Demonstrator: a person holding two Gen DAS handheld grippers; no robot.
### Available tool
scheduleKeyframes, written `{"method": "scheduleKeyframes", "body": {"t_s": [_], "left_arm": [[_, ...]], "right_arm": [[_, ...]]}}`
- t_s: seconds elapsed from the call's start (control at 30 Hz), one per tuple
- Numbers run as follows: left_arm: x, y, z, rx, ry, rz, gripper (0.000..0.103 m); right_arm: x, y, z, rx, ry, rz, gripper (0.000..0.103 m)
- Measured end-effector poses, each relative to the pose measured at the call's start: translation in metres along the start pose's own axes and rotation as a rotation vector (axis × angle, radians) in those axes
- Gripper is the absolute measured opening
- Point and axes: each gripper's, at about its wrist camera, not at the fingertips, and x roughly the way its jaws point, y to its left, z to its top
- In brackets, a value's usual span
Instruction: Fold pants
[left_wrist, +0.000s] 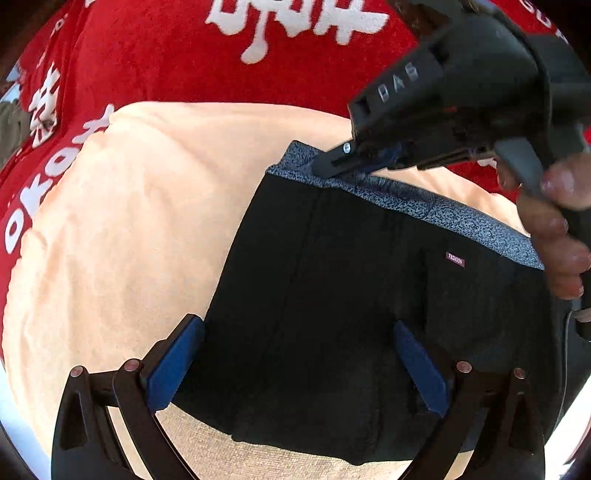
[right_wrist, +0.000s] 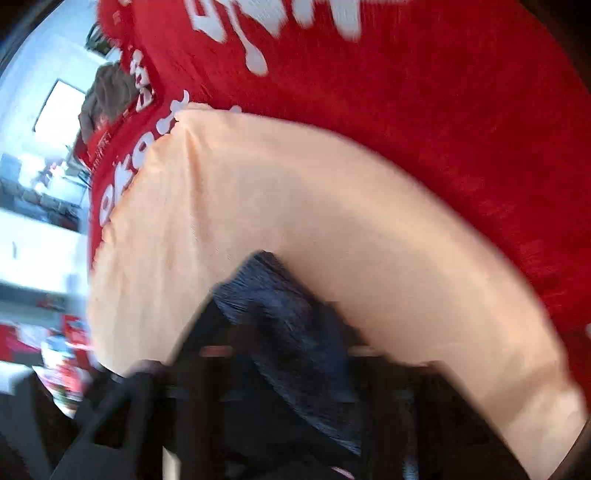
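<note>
The black pants (left_wrist: 351, 295) with a speckled grey-blue waistband (left_wrist: 461, 218) lie folded on a peach cloth (left_wrist: 129, 221). My left gripper (left_wrist: 295, 362) is open, its blue pads (left_wrist: 173, 365) spread over the near part of the pants. My right gripper (left_wrist: 332, 162) shows in the left wrist view at the upper right, shut on the waistband's far corner. In the blurred right wrist view the waistband fabric (right_wrist: 288, 317) sits pinched between the right gripper's (right_wrist: 288, 354) dark fingers, over the peach cloth (right_wrist: 295, 203).
A red blanket (left_wrist: 166, 55) with white lettering lies under and beyond the peach cloth; it also shows in the right wrist view (right_wrist: 443, 110). A brown object (right_wrist: 107, 96) and room clutter are at the far left.
</note>
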Motion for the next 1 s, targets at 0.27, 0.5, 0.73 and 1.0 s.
{"method": "scheduleKeyframes", "body": {"t_s": [0.27,0.5,0.73,1.0], "left_arm": [[0.005,0.000,0.001,0.006,0.021,0.020,0.103],[-0.022,-0.010,-0.003,0.065,0.044,0.082,0.103],[-0.030,-0.077,-0.013,0.160,0.080,0.052,0.103],[-0.042,-0.190,-0.014,0.241,0.100,-0.042,0.103]], "right_arm": [[0.004,0.011,0.003,0.028,-0.036,-0.132,0.033],[-0.088,0.000,-0.079,-0.017,-0.146,-0.177,0.040],[-0.124,-0.131,-0.160,0.306,-0.128,-0.291,0.031],[-0.232,-0.245,-0.274,0.702,-0.281,-0.450,0.035]]}}
